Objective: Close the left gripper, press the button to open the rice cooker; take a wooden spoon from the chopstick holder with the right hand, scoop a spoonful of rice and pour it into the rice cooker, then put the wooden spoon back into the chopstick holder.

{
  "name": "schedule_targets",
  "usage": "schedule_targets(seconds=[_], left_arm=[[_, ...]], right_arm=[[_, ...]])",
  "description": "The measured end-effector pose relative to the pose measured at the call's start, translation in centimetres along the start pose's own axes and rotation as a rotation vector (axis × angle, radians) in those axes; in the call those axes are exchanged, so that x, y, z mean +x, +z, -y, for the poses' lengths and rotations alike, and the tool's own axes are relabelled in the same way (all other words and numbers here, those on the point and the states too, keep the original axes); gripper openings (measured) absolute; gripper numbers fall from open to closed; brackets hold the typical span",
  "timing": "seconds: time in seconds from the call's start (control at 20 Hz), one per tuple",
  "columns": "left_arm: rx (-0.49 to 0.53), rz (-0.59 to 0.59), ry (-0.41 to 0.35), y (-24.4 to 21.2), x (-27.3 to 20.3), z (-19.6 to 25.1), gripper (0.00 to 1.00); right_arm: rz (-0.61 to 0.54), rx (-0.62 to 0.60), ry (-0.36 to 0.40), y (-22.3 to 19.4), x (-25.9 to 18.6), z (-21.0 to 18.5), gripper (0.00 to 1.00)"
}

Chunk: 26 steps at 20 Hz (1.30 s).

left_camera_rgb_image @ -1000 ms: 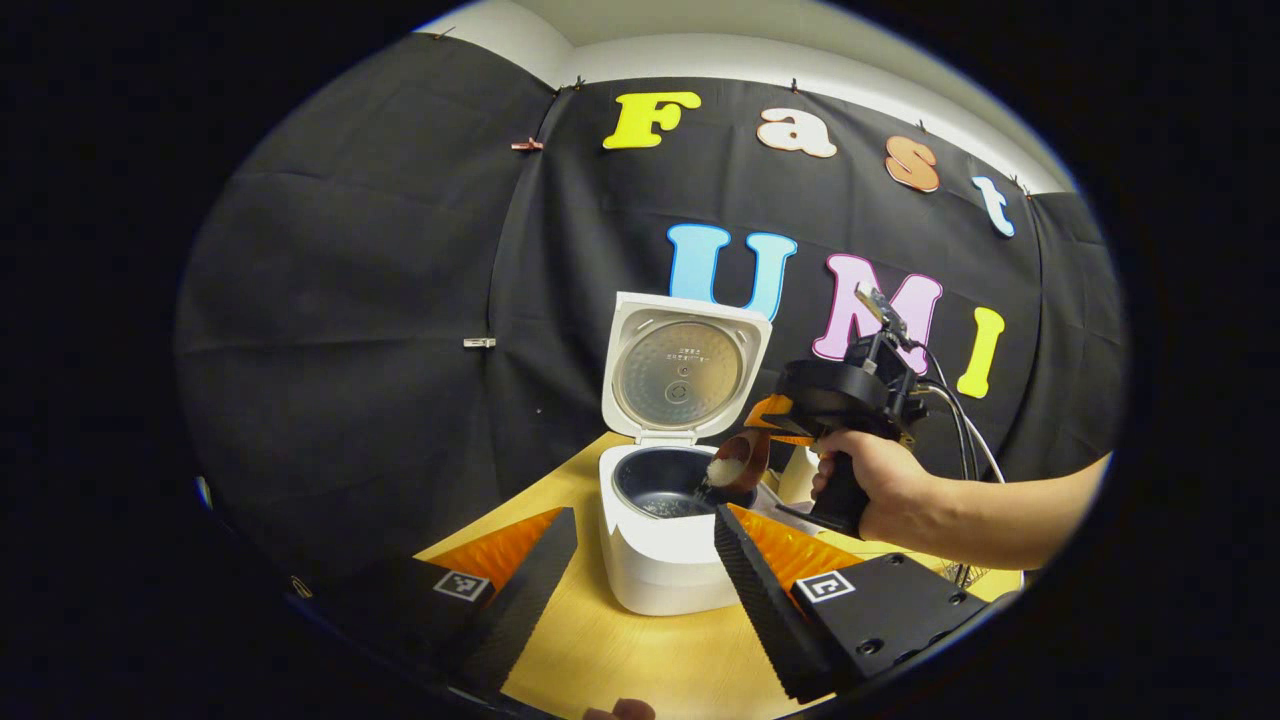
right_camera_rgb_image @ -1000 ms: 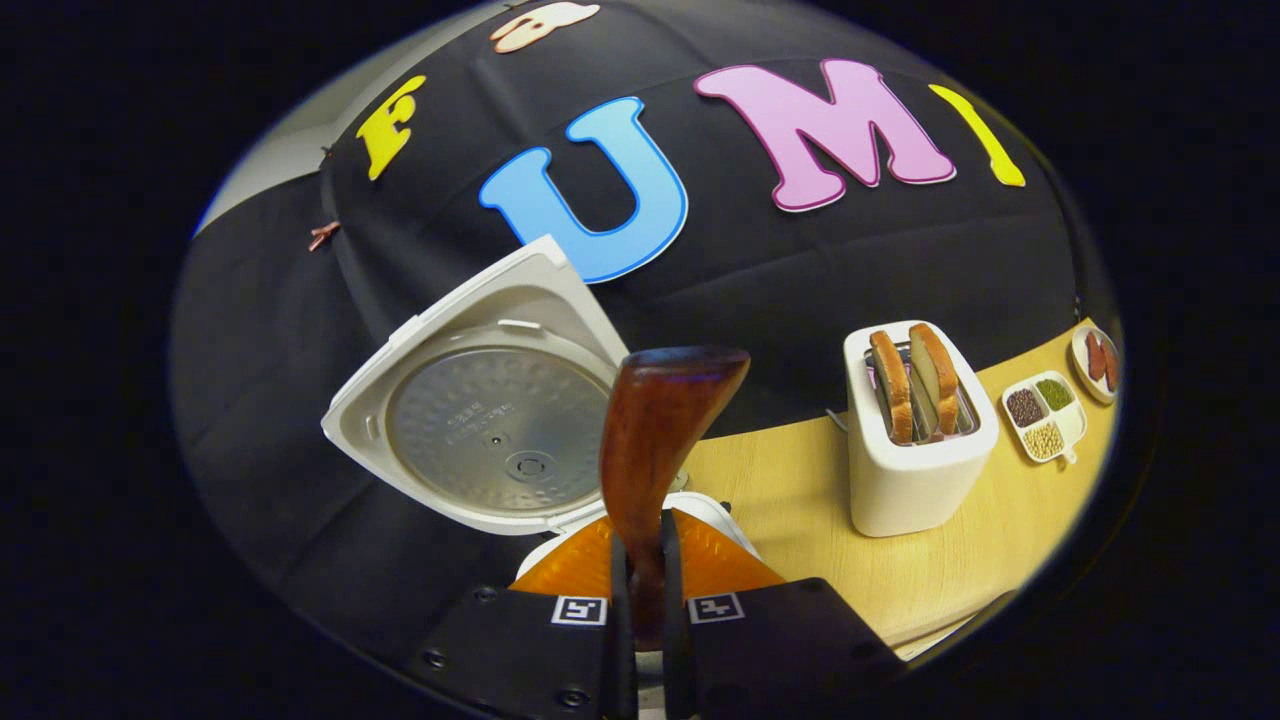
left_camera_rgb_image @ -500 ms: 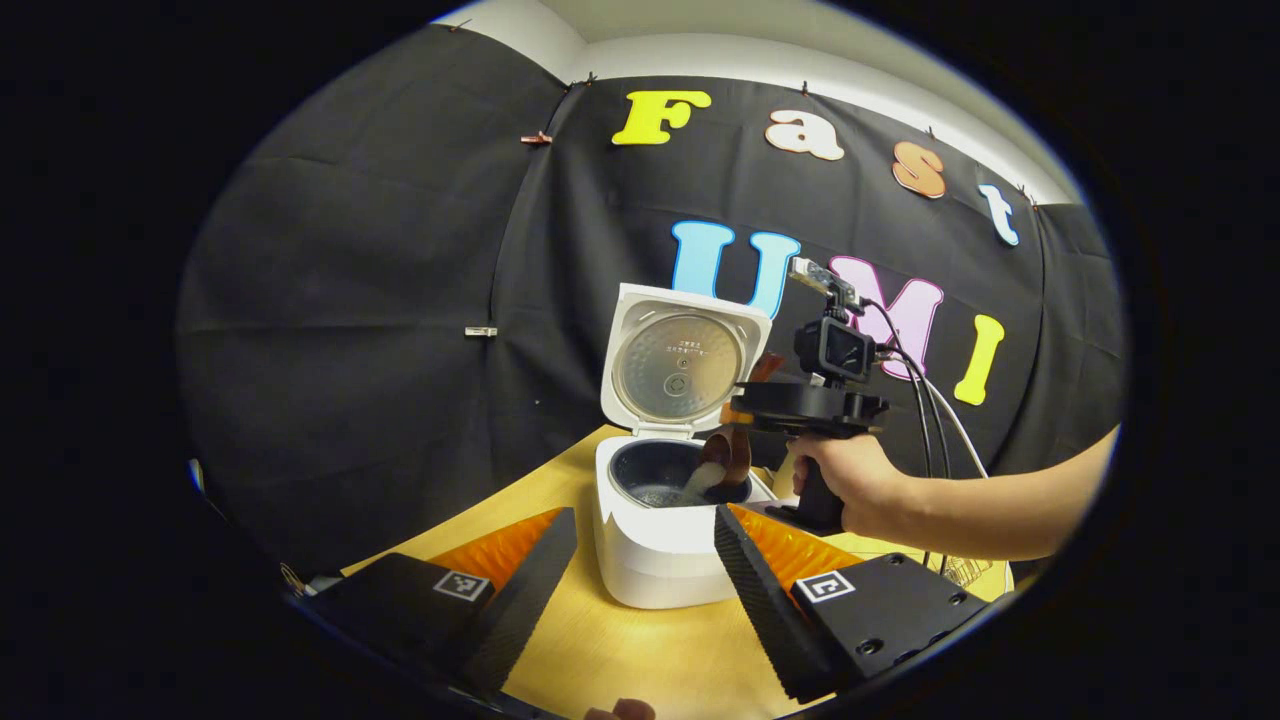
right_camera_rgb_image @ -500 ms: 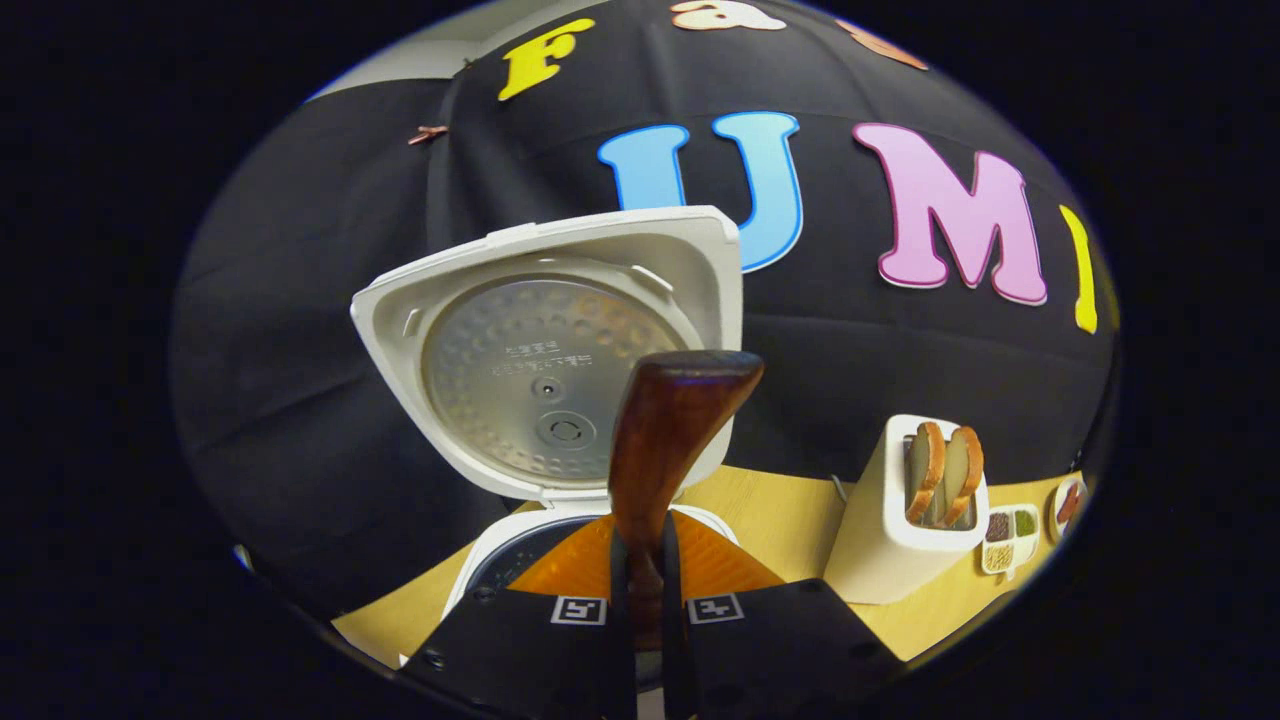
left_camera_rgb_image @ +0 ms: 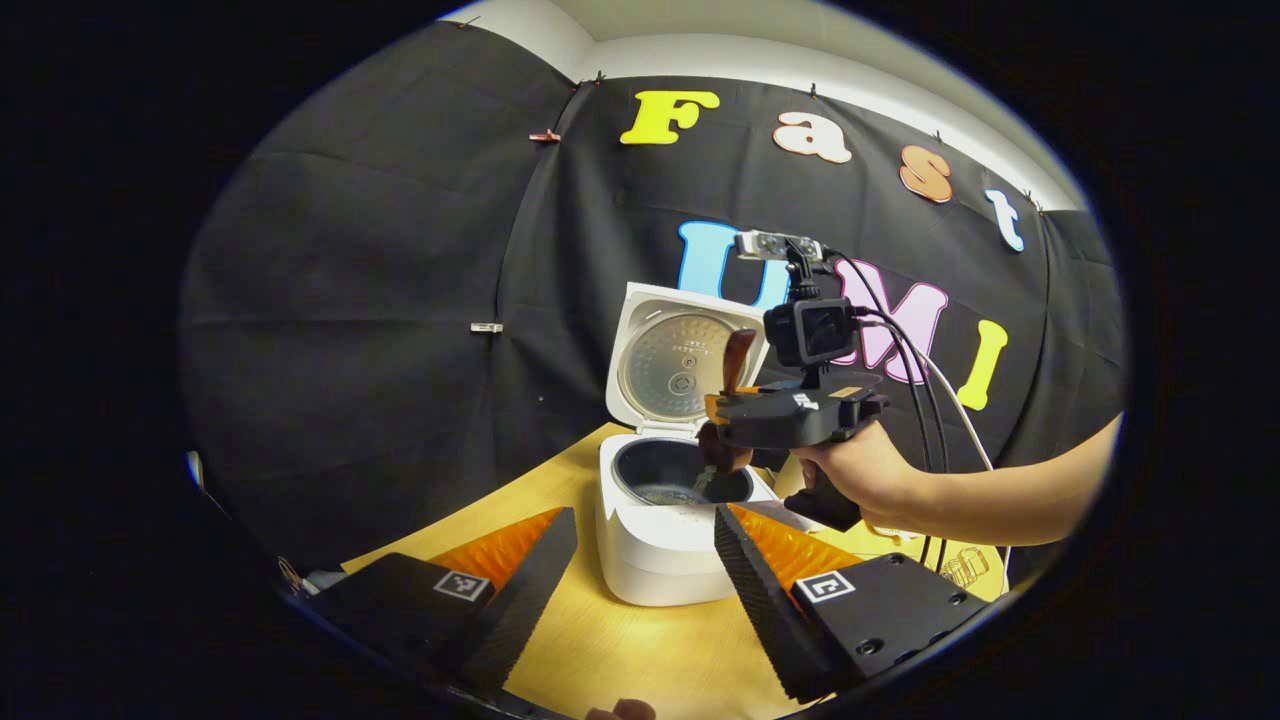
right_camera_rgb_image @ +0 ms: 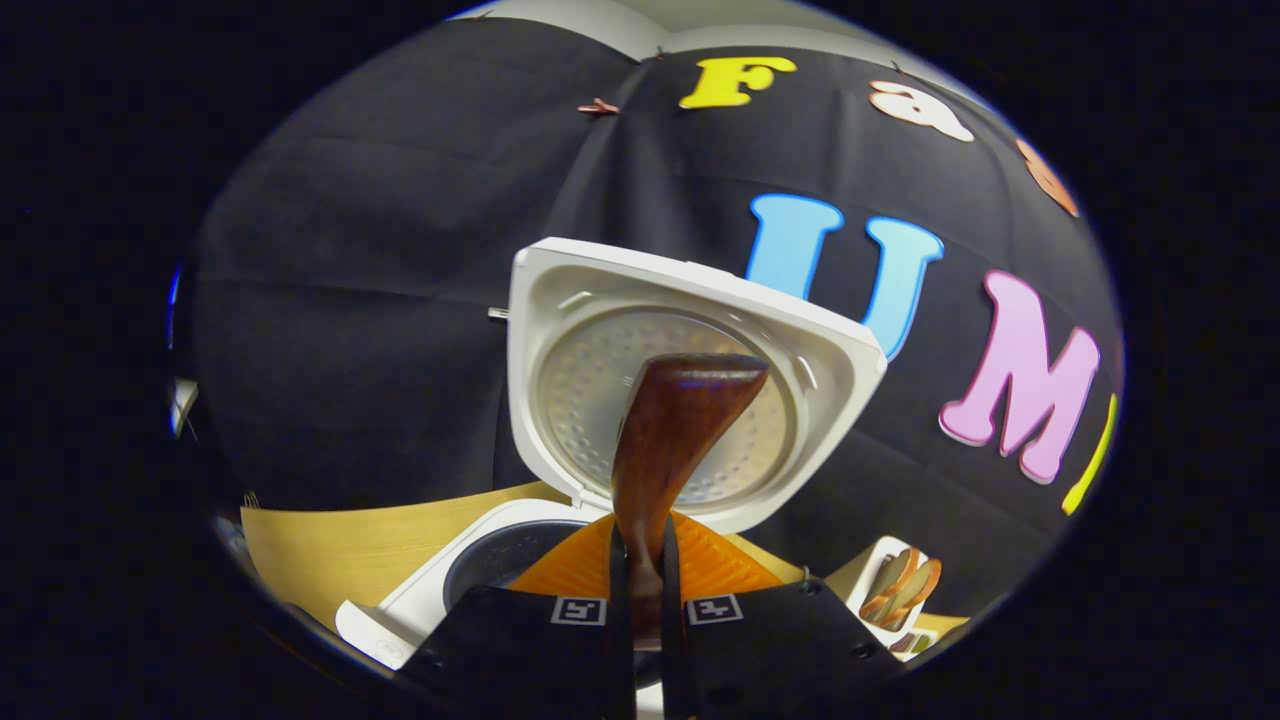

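White rice cooker [left_camera_rgb_image: 655,540] stands lid-up at centre frame; the right gripper [right_camera_rgb_image: 640,590] pinches the wooden spoon [right_camera_rgb_image: 665,440] above its pot, left gripper [left_camera_rgb_image: 640,590] jaws spread apart.

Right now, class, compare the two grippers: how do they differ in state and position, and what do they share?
1. The left gripper is open and holds nothing; the right gripper is shut on the wooden spoon.
2. The left gripper hangs back in front of the rice cooker, low over the table; the right gripper is beside the cooker's open pot, spoon bowl dipped in.
Both have black fingers with orange parts.
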<state>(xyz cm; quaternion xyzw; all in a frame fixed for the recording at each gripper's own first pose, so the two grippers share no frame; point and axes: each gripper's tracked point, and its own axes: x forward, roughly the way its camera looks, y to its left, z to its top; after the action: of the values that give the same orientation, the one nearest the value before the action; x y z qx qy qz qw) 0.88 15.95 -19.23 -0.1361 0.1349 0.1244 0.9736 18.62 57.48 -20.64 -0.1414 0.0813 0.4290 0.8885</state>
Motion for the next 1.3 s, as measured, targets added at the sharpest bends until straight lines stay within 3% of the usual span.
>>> schedule_targets(seconds=[0.15,0.2,0.35,0.5,0.7,1.0,1.15,1.3], left_arm=[[0.002,0.001,-0.003,0.0,0.1,0.2,0.95],[0.002,0.001,-0.004,0.1,0.1,0.2,0.95],[0.008,-0.001,-0.004,0.0,0.0,0.2,0.95],[0.007,-0.005,-0.004,0.0,-0.1,0.2,0.95],[0.035,-0.005,0.003,0.0,-0.8,0.1,0.95],[0.027,-0.011,-0.007,0.1,-1.8,0.6,0.95],[0.012,-0.022,-0.013,-0.1,-2.2,1.0,0.95],[0.020,-0.018,-0.021,0.3,-2.3,1.5,0.95]], right_arm=[[0.040,-0.134,0.066,1.1,-0.6,-2.2,0.10],[0.053,-0.176,0.084,1.4,-0.7,-3.0,0.14],[0.094,-0.313,0.108,2.1,-1.7,-4.3,0.14],[0.085,-0.361,0.125,1.0,-2.0,-5.4,0.14],[0.018,-0.173,0.119,0.1,-1.9,-4.2,0.15],[-0.080,0.334,0.092,-0.2,-3.6,0.3,0.15],[-0.063,0.538,0.067,0.7,-5.5,2.8,0.15],[0.003,0.639,0.041,2.2,-9.7,5.8,0.14]])
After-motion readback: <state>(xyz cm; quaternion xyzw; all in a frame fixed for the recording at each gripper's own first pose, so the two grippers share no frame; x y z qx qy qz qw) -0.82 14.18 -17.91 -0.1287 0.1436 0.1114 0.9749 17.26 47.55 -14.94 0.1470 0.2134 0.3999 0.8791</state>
